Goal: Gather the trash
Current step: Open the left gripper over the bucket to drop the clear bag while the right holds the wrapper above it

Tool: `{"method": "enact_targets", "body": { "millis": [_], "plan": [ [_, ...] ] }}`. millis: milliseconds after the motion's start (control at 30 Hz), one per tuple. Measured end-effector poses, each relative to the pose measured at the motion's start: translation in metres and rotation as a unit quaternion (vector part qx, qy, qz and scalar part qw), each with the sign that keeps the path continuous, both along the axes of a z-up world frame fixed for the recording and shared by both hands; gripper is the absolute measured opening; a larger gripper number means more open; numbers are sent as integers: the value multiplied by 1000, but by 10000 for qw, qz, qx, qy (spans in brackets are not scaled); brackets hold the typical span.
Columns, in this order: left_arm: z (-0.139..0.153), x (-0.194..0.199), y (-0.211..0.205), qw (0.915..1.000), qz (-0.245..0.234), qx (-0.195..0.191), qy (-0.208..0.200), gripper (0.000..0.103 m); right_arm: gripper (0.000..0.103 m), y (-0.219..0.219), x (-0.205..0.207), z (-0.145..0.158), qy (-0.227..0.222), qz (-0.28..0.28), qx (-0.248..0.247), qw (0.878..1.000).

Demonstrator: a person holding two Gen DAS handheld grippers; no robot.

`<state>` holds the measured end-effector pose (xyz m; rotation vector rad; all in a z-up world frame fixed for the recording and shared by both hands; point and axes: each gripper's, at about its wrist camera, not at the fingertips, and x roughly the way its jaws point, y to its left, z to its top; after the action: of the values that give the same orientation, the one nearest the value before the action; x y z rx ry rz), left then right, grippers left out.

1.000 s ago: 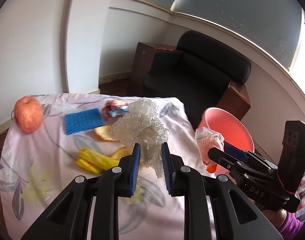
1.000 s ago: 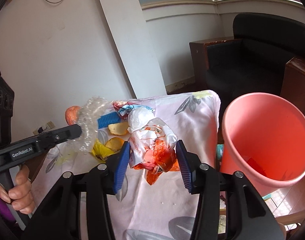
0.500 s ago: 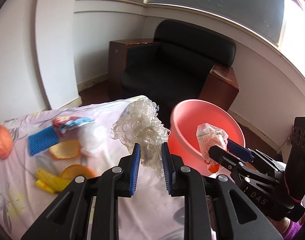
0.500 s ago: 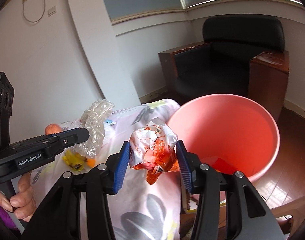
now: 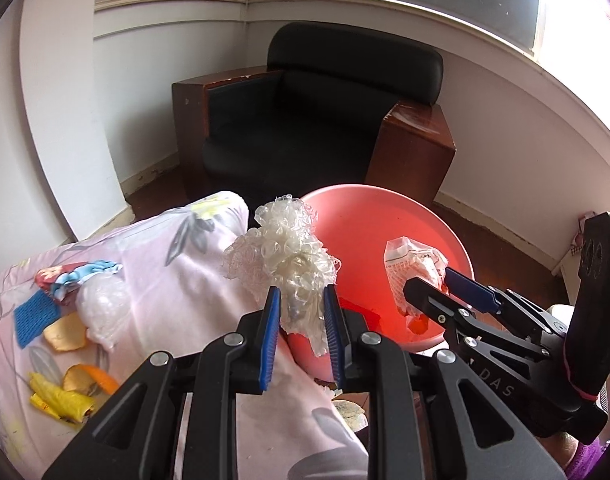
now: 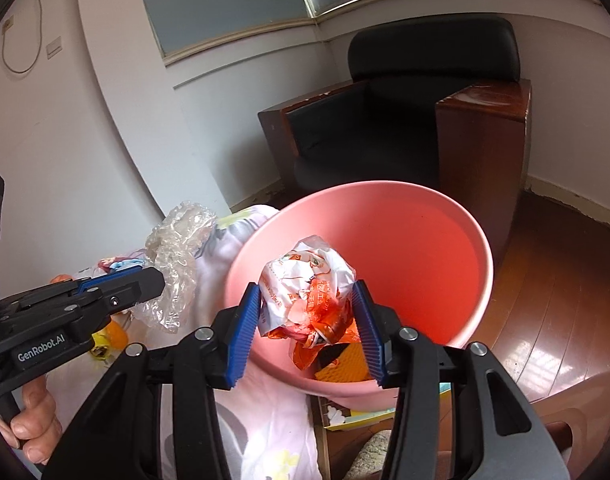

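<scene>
My left gripper [image 5: 301,300] is shut on a crumpled clear plastic wrap [image 5: 283,250] and holds it over the table's right edge, beside the pink bin [image 5: 369,224]. It also shows in the right wrist view [image 6: 121,284] with the wrap [image 6: 181,248]. My right gripper [image 6: 309,300] is shut on a crumpled white and orange wrapper [image 6: 309,276] and holds it above the open pink bin [image 6: 425,248]. In the left wrist view that gripper [image 5: 437,284] holds the wrapper [image 5: 409,260] over the bin.
On the floral tablecloth [image 5: 165,280] lie orange peels [image 5: 65,332], a yellow wrapper [image 5: 61,398], a blue foam net [image 5: 35,316], a clear bag [image 5: 101,308] and a colourful wrapper [image 5: 77,276]. A black armchair [image 5: 317,120] stands behind the bin. Orange trash [image 6: 341,368] lies in the bin.
Both grippers have moved right, from over the table toward the pink bin, each still holding its trash. The right gripper's wrapper is now above the bin's opening.
</scene>
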<state>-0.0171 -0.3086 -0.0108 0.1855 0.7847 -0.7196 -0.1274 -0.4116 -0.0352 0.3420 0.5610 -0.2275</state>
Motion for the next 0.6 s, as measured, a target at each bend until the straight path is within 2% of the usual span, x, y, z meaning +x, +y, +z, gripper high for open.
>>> {"method": "enact_targets", "body": {
  "millis": [267, 600],
  "plan": [
    [-12, 5, -22, 9998, -141, 100, 61, 21, 48, -12, 6, -10, 103, -101, 23, 9999],
    [-19, 11, -29, 9990, -350, -74, 267, 24, 48, -17, 10, -19, 179, -202, 60, 9996]
  ]
}}
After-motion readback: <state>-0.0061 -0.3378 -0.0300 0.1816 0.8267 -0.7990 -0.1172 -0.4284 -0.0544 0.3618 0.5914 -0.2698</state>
